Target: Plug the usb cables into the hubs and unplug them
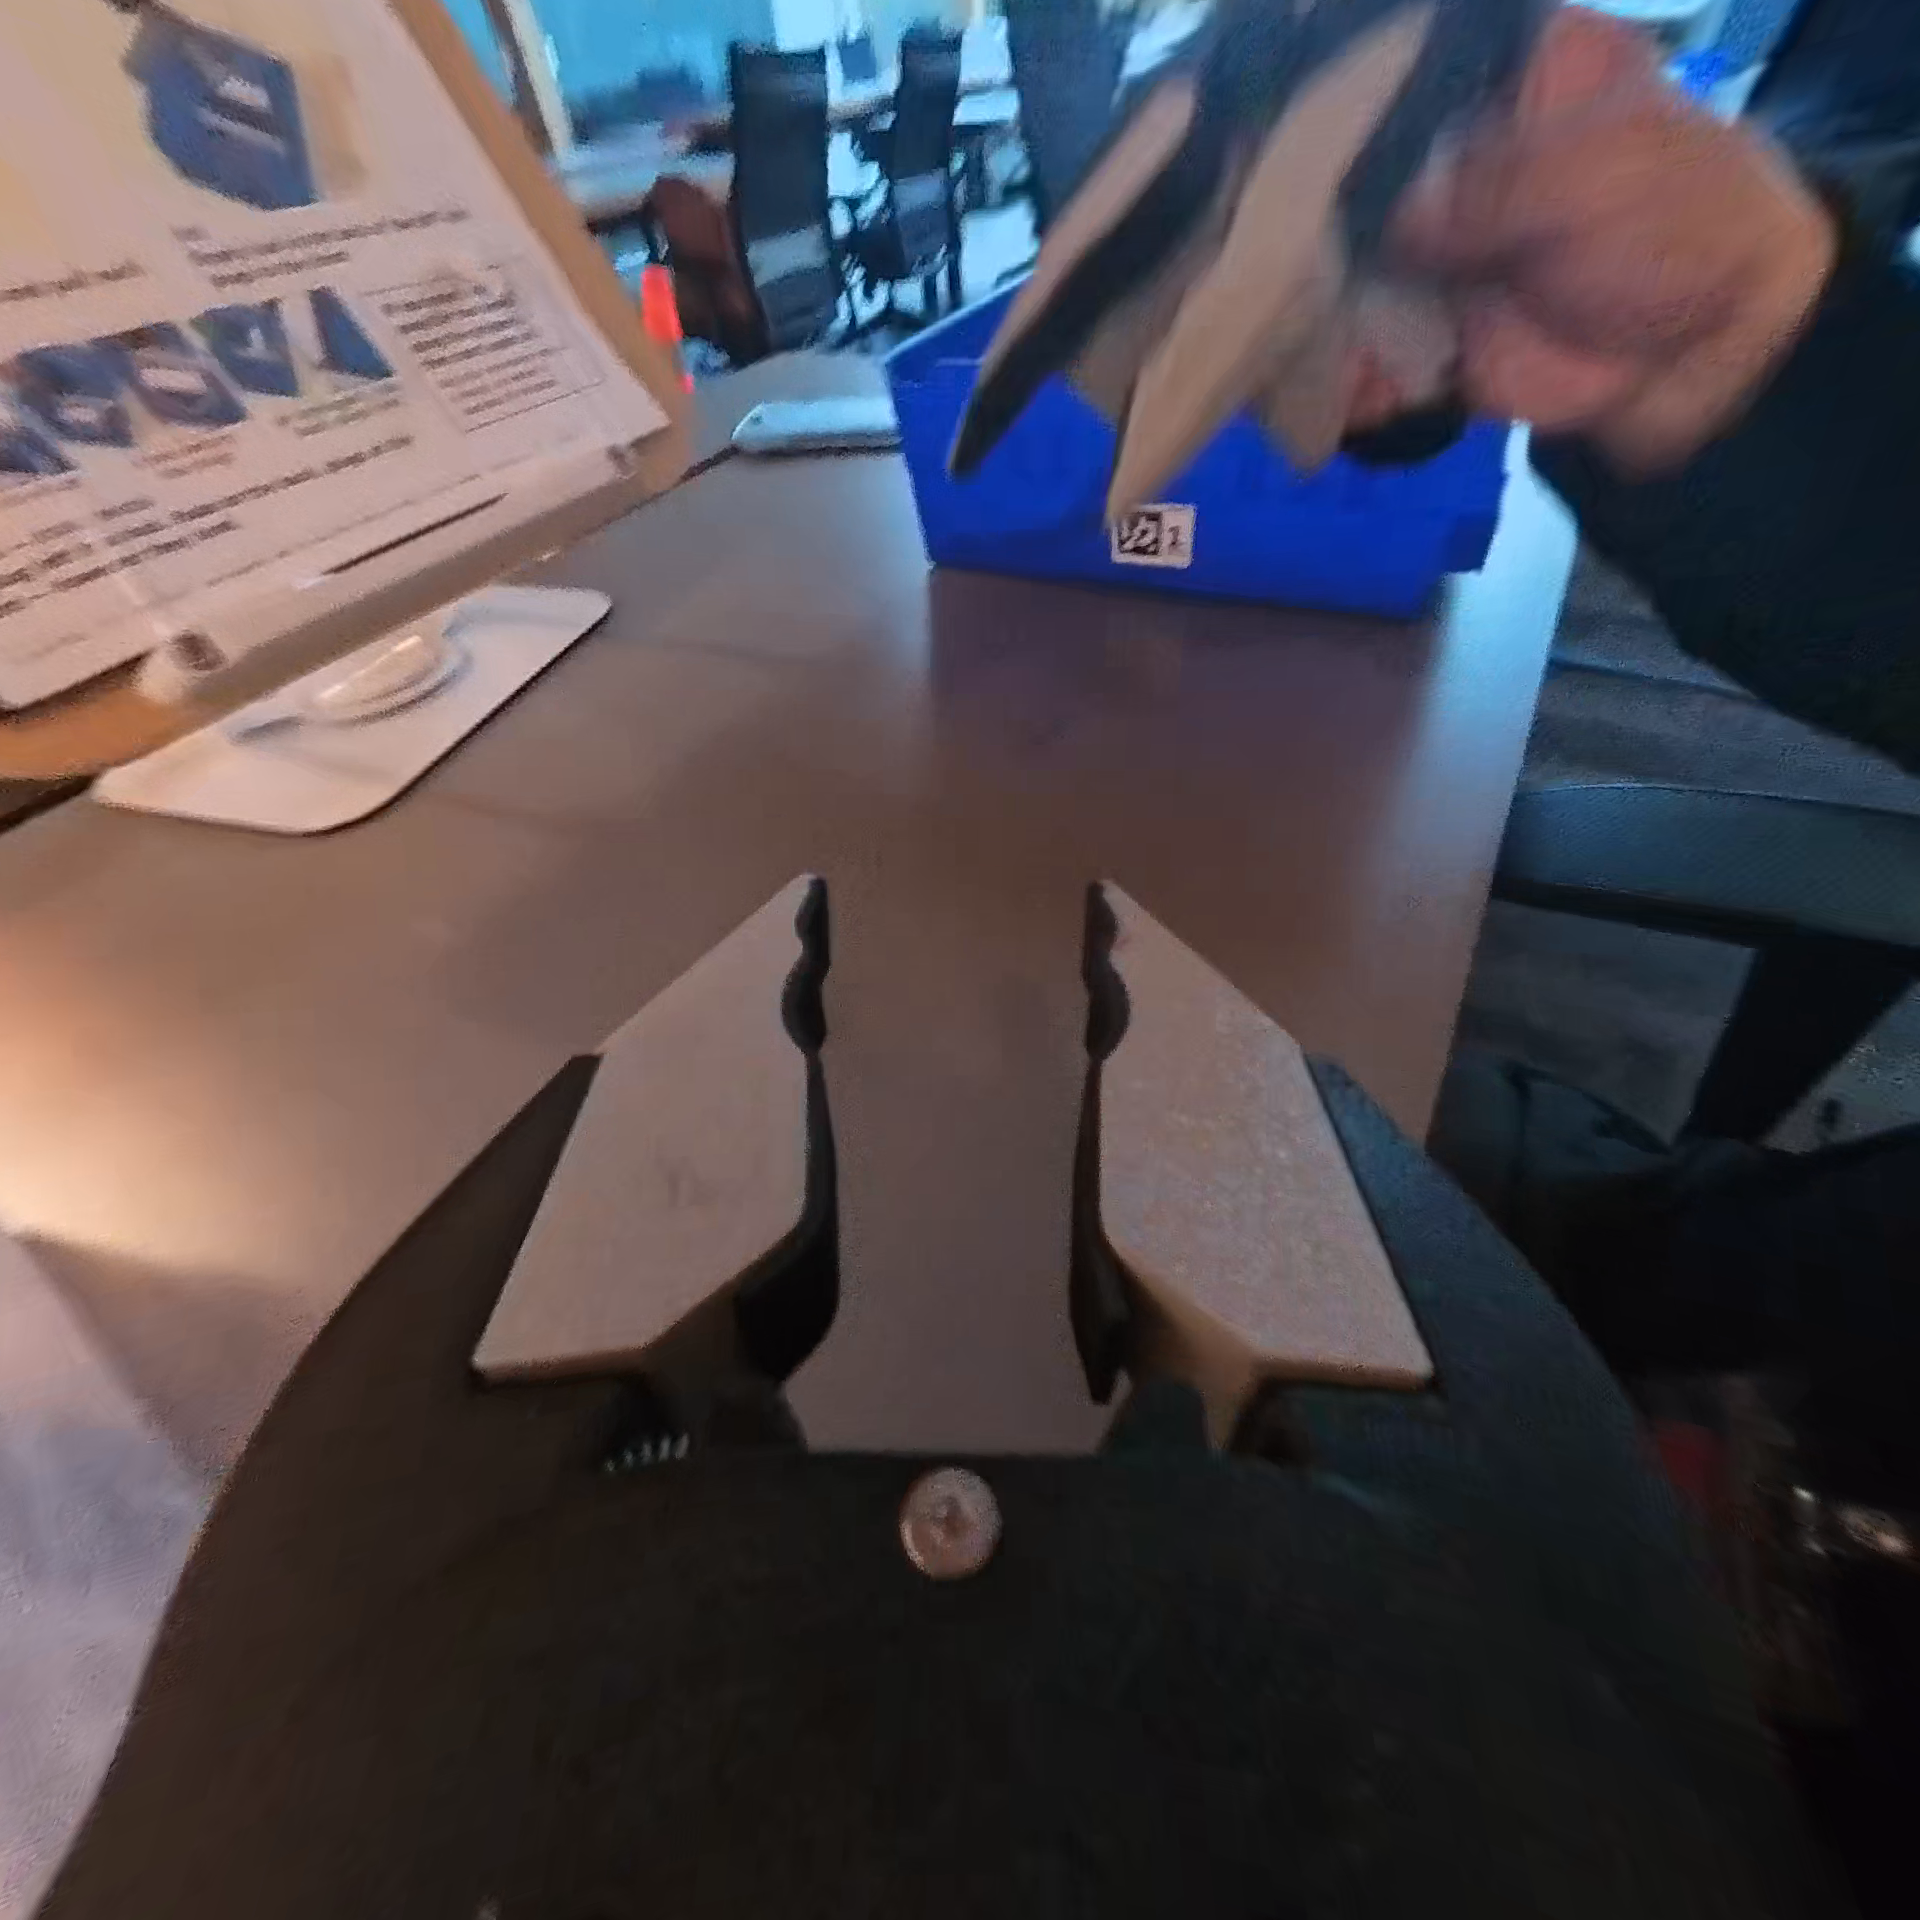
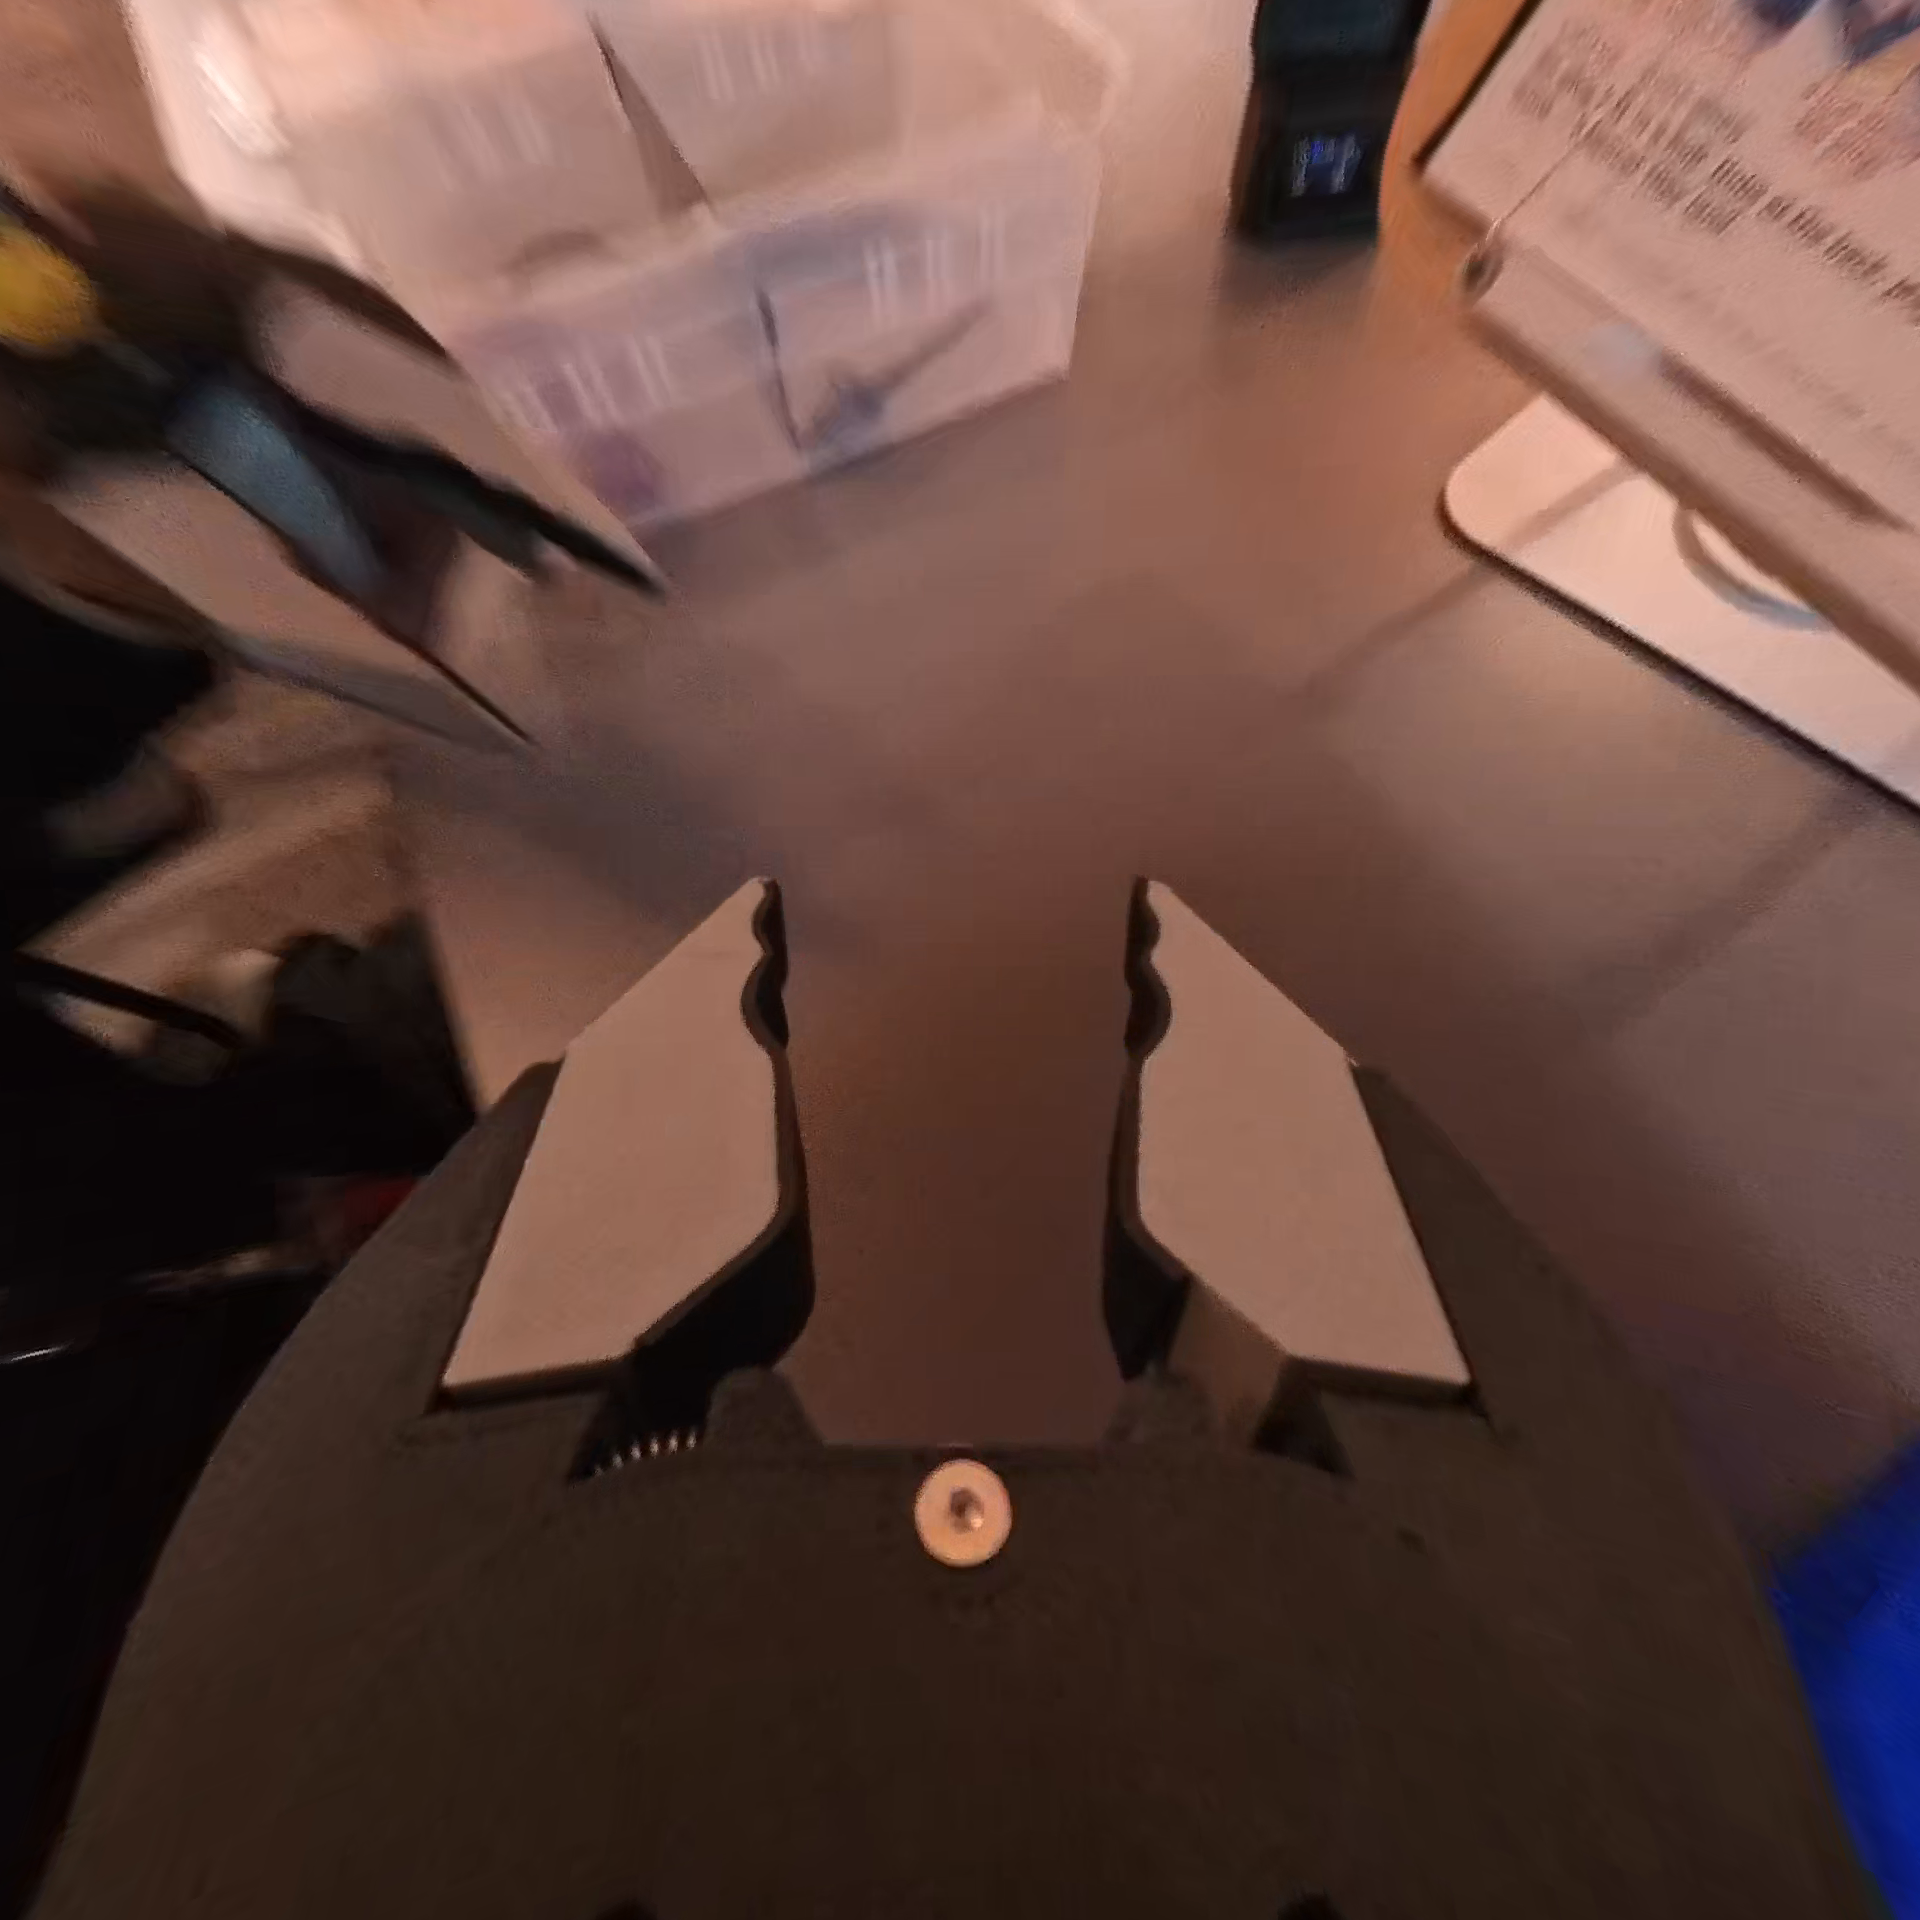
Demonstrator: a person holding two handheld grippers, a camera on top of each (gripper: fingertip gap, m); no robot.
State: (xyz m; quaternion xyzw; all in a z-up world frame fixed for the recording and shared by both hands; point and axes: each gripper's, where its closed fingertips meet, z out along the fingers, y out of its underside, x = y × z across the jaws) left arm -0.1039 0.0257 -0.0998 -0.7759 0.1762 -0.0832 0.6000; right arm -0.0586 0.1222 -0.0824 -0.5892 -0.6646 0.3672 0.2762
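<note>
— Dark, smooth, faintly glossy table top (image 1: 935,727); glossy blue plastic bin (image 1: 1195,520), upper right.

— Matt black plastic gripper body (image 2: 935,1714), shiny metal screw (image 2: 963,1524), grainy tan finger pads (image 1: 1226,1164).

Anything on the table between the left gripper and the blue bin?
Nothing: in the left wrist view, only bare table lies between the left gripper and the blue bin.

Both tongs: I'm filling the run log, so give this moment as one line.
left tongs open, empty | right tongs open, empty | both over table | blue bin behind | cables, hubs unseen
</note>
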